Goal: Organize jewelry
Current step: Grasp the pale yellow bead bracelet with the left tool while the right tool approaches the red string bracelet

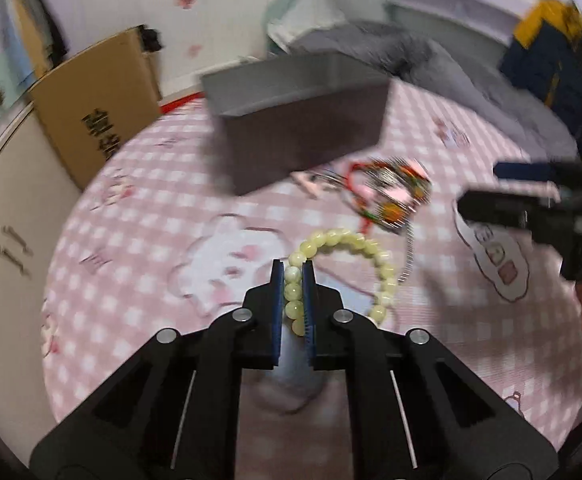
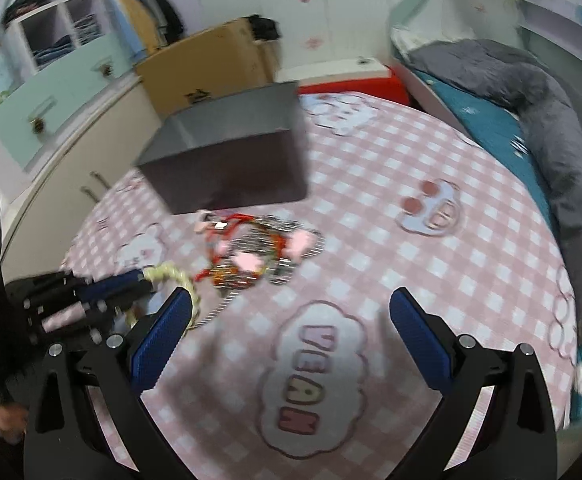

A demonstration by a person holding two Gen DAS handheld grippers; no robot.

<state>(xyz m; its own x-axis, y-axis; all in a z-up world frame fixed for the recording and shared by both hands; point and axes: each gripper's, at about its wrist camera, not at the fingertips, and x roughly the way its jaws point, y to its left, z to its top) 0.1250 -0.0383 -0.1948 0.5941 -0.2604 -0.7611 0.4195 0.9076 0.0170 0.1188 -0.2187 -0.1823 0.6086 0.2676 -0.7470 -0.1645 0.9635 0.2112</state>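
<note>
The pale bead bracelet (image 1: 333, 264) sat pinched in the left gripper (image 1: 293, 280); lifting gently toward the grey box (image 1: 299, 120) at twelve o'clock seemed wise, while the right gripper (image 2: 291, 312) stood spread.

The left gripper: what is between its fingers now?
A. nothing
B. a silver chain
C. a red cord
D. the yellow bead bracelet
D: the left gripper is shut on the bracelet, with its pale yellow beads lined up between the two blue pads.
</note>
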